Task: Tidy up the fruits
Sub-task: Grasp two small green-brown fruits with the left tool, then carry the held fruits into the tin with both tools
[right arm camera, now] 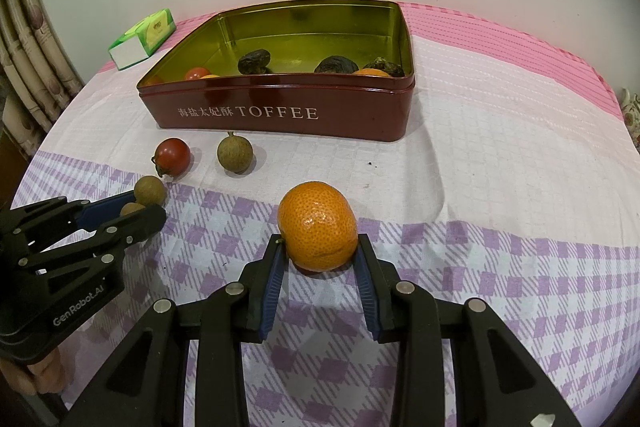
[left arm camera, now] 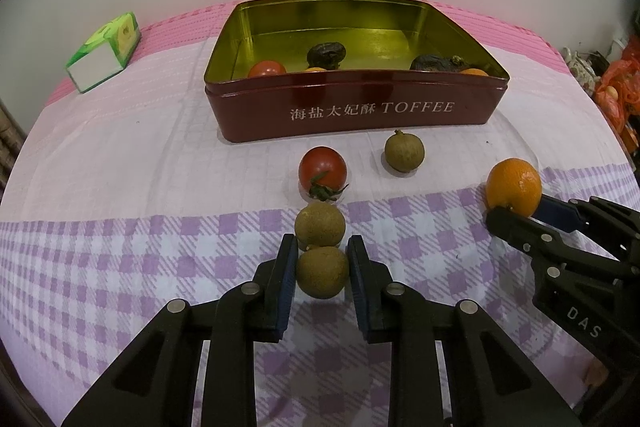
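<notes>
1. The left gripper is closing on a brown fruit in front of the tin.
2. The right gripper is clamping an orange near the tin.
3. Several fruits are lying inside the tin; a tomato and two more brown fruits are waiting outside.

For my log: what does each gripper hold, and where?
Left gripper clamps a longan by its sides; right gripper clamps the mandarin by its lower sides.
</notes>
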Tool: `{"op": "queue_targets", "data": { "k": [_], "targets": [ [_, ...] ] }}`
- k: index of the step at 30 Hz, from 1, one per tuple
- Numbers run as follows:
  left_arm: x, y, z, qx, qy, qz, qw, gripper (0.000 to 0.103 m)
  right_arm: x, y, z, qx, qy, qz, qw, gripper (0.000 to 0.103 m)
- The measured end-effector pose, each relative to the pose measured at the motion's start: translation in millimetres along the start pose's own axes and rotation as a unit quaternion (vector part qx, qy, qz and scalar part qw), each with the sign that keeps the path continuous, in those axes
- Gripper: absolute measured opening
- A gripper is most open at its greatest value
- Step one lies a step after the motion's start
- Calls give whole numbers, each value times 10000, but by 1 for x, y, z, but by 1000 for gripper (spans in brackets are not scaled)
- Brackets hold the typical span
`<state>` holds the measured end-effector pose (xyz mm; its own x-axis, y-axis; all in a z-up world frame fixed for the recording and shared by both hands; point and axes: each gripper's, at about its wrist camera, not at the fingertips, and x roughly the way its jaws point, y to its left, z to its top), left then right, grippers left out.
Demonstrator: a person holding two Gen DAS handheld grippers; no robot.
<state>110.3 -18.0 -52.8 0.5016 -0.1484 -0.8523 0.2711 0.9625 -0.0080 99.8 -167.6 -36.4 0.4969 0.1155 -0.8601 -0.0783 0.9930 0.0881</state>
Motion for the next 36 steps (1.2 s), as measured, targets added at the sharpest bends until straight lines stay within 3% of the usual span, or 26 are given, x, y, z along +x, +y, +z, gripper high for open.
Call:
{"op": "queue_targets", "data": {
  "k": [18, 36],
  "targets": [
    [-8, 8, 4, -9, -152, 3, 9999, 27, -2, -2, 2, 108, -13, 25, 9999, 31],
    [-26, 20, 31, 31, -556, 109, 9984, 27, -31, -1, 33, 25, -420, 48, 9991, 31]
  ]
}}
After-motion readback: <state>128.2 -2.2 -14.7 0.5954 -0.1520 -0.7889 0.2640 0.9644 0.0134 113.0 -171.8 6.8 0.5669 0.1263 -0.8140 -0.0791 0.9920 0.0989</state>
